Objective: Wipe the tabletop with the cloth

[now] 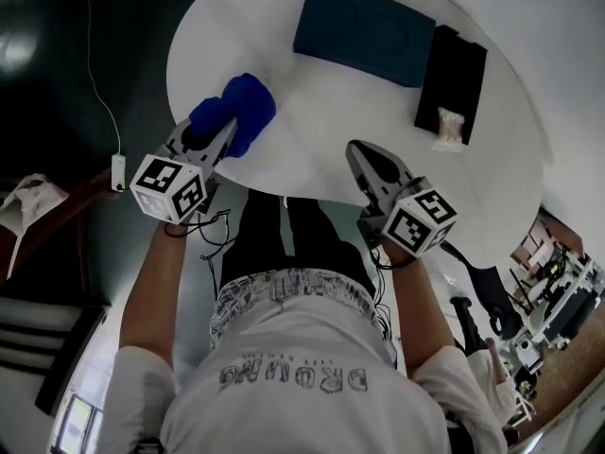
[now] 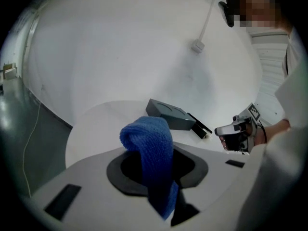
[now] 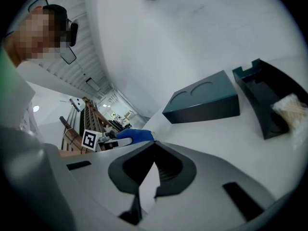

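Cloth clamped at the table's near left edge
Your left gripper has its jaws closed on the blue cloth, which bunches up over the near left part of the round white table; your right gripper sits over the table's near edge, jaws a narrow gap apart with nothing between them; a teal box lies on the table's far side; a black tray lies toward the table's right rim.
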{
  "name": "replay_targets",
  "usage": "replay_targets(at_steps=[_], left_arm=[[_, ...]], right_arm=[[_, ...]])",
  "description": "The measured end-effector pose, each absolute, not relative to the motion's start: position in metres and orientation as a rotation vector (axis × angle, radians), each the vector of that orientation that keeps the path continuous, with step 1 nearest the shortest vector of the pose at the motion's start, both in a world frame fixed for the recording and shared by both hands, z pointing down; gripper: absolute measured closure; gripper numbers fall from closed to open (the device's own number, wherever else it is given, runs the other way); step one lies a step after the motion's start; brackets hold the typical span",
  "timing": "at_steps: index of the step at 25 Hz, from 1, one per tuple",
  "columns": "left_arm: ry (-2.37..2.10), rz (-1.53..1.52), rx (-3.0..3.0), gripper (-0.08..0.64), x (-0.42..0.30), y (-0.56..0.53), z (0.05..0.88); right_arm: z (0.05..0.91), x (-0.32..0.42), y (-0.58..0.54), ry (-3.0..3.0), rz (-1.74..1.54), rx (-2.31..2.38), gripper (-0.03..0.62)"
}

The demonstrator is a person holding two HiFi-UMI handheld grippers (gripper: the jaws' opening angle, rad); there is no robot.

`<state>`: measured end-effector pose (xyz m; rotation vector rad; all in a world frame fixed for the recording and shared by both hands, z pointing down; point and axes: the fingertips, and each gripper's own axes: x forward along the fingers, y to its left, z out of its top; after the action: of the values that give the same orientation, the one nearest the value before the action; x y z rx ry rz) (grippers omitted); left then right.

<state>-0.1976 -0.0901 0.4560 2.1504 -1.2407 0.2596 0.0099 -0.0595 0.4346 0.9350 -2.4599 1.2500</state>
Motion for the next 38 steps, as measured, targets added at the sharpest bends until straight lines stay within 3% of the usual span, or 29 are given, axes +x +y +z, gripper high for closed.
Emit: replay_targets(at_steps=[7, 19, 38], left_arm=[[-1.296, 0.318, 2.085, 0.439, -0.241, -0.078, 0.483], [-1.273, 0.442, 2.073, 0.439, -0.241, -0.079, 0.508], [-1.107, 0.516, 2.174, 0.44, -0.143, -0.081, 0.506]], right_arm=[[0.439, -0.023, -0.055, -2.45, 1.245, 0.893, 0.584], [0.446, -0.025, -0.047, -2.415, 1.26, 0.927, 0.584], [0.443, 0.057, -0.028, -2.424, 1.35, 1.141, 0.584]])
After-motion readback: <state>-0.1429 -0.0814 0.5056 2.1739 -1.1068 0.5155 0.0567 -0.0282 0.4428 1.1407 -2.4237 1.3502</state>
